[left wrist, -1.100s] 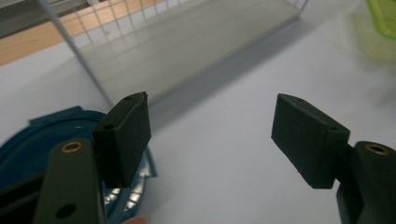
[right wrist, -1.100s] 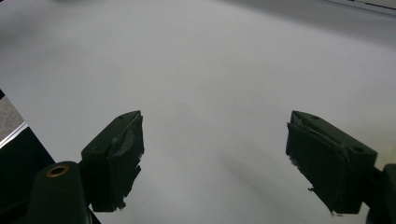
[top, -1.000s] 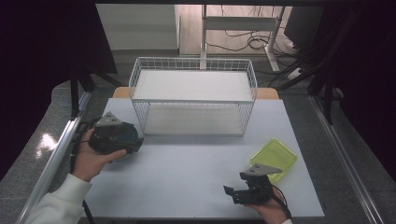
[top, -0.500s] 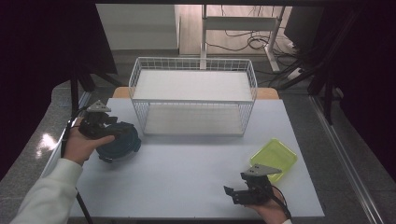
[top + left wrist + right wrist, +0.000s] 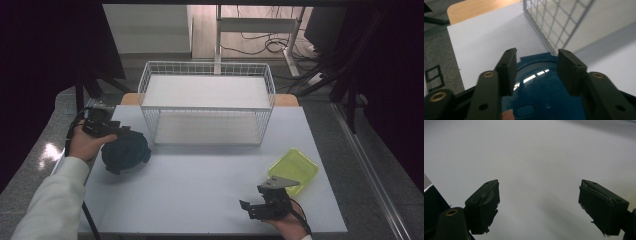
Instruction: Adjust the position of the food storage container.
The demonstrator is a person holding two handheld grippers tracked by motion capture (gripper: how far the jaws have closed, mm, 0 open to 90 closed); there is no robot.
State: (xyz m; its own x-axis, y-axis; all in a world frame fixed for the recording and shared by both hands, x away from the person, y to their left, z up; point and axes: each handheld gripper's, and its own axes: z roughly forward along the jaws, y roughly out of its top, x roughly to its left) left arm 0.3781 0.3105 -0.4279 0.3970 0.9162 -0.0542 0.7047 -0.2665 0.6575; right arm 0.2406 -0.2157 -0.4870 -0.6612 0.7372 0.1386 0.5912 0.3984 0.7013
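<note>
A dark blue round container with a glossy domed lid lies on the white table, left of centre. My left gripper is at its far-left rim, held by a hand in a white sleeve. In the left gripper view the blue container lies under and between the jaws of my left gripper, which stand apart and open. My right gripper rests near the front right edge, open, jaws pointing left. In the right gripper view my right gripper has only bare table between its jaws.
A white wire basket stands at the back middle of the table; its mesh is just ahead of the left jaws. A yellow-green shallow tray lies at the right, just behind the right gripper. Cables and a desk frame lie beyond the table.
The left gripper has drawn back to the left and away from the blue container, which now lies on the table. The right gripper has not moved.
</note>
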